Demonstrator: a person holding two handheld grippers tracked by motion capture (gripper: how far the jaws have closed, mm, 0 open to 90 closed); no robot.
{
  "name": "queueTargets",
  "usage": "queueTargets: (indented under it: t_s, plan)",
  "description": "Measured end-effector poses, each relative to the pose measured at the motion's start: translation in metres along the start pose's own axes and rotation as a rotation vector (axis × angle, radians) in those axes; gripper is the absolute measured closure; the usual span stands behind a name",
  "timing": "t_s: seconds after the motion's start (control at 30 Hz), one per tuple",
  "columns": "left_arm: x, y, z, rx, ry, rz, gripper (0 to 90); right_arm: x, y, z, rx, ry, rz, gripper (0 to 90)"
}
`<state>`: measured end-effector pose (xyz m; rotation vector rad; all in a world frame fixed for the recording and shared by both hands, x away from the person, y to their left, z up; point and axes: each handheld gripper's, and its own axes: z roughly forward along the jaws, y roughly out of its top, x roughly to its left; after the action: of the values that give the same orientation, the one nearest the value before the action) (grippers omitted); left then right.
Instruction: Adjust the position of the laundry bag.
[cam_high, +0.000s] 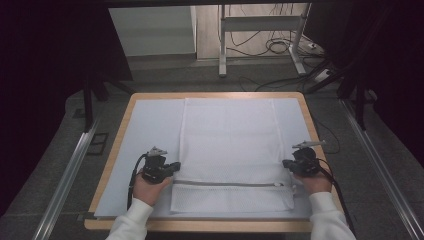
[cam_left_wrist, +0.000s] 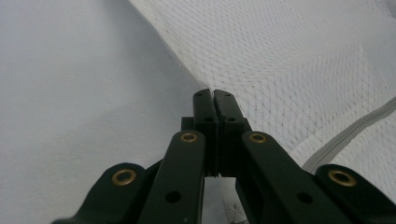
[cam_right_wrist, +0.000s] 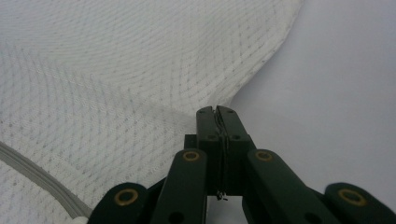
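Note:
A white mesh laundry bag (cam_high: 230, 145) lies flat on a pale mat (cam_high: 150, 125), with a grey zipper (cam_high: 225, 183) running across its near end. My left gripper (cam_high: 175, 166) is at the bag's left edge, just above the zipper. In the left gripper view its jaws (cam_left_wrist: 214, 93) are pressed together on that edge of the mesh (cam_left_wrist: 289, 60). My right gripper (cam_high: 286, 164) is at the bag's right edge. In the right gripper view its jaws (cam_right_wrist: 217, 109) are pinched on the mesh (cam_right_wrist: 116, 79), which bulges up around them. The zipper (cam_right_wrist: 32, 175) passes at lower left.
The mat covers a wooden table (cam_high: 115, 145) whose rim shows all round. Metal rails (cam_high: 70, 170) run along the floor on both sides. A desk frame with cables (cam_high: 280, 45) stands behind the table.

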<state>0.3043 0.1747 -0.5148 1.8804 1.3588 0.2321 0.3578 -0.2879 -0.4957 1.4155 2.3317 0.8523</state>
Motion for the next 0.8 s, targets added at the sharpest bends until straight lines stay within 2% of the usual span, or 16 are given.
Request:
queueTargets:
  t_s: [0.57,0.8]
  plan:
    - [0.021,-0.006,-0.014,-0.016,0.02,-0.028,90.0,0.019,0.005,0.012,0.006,0.03,-0.028,87.6]
    - [0.03,-0.01,-0.017,-0.011,0.029,-0.042,89.9,0.03,0.009,0.018,0.01,0.034,-0.056,87.6]
